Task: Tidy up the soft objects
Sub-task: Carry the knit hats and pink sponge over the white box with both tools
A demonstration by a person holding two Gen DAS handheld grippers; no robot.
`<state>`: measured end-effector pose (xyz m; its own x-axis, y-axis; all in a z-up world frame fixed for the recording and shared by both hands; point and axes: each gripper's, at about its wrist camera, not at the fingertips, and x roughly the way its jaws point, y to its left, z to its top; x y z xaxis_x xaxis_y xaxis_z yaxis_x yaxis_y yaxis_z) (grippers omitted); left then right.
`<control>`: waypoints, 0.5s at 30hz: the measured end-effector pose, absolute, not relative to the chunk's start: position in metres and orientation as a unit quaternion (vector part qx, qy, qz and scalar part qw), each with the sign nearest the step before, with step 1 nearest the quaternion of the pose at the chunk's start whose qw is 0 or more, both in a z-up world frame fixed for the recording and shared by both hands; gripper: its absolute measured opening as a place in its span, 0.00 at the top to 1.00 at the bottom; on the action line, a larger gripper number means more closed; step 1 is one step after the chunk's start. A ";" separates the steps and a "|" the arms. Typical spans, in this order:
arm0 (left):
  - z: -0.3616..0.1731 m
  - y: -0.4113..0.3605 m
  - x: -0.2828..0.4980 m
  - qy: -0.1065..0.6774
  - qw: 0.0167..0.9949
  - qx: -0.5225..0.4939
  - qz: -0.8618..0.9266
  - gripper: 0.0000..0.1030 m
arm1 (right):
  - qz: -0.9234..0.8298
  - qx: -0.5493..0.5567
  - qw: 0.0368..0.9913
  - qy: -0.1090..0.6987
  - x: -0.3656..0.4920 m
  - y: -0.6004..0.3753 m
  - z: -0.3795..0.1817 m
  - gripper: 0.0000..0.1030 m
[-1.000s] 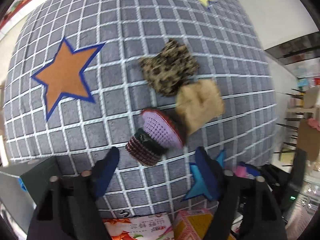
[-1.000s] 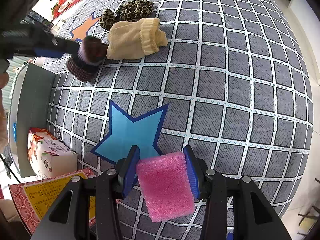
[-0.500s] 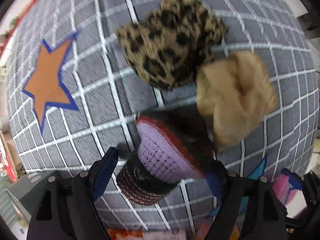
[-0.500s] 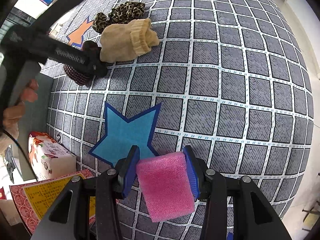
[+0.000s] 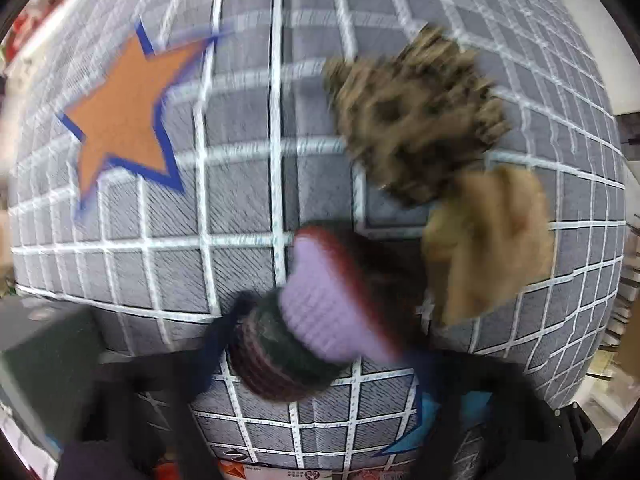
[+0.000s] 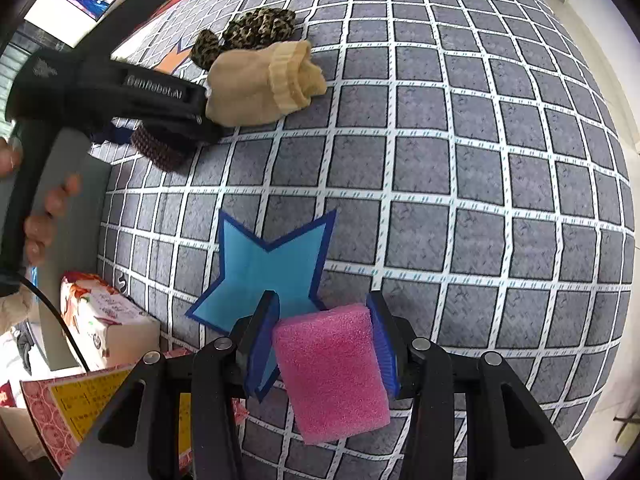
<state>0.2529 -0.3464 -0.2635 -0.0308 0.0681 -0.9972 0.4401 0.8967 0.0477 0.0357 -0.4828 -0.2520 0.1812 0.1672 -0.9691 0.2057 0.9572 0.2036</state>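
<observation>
A purple and maroon knit hat (image 5: 316,316) lies on the grey checked mat, between the fingers of my left gripper (image 5: 320,344), which is open around it; the view is blurred. A tan knit hat (image 5: 488,240) and a leopard-print cloth (image 5: 416,120) lie just beyond. In the right wrist view my right gripper (image 6: 324,332) is shut on a pink foam sponge (image 6: 332,368) above a blue star (image 6: 268,272). The tan hat (image 6: 260,84), the leopard cloth (image 6: 252,32), the maroon hat (image 6: 160,148) and the left gripper's body (image 6: 112,96) show at far left.
An orange star (image 5: 124,112) marks the mat left of the pile. A grey box (image 5: 44,364) stands at the mat's left edge. A tissue pack (image 6: 100,320) and a red and yellow packet (image 6: 80,408) lie at the near left edge.
My left gripper has moved down and forward over the purple hat, which now sits between its fingers. The right gripper holds the pink sponge in the same place.
</observation>
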 end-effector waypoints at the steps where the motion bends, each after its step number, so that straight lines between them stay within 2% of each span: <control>1: -0.262 -0.360 0.251 0.698 0.674 0.196 -0.139 0.60 | -0.013 0.145 0.754 0.641 0.035 -0.482 -0.253 0.55; 5: -0.257 -0.378 0.240 0.702 0.661 0.200 -0.177 0.62 | -0.020 0.151 0.753 0.640 0.031 -0.481 -0.251 0.55; 15: -0.189 -0.361 0.187 0.643 0.709 0.232 -0.173 0.62 | -0.044 0.149 0.761 0.630 0.024 -0.484 -0.232 0.55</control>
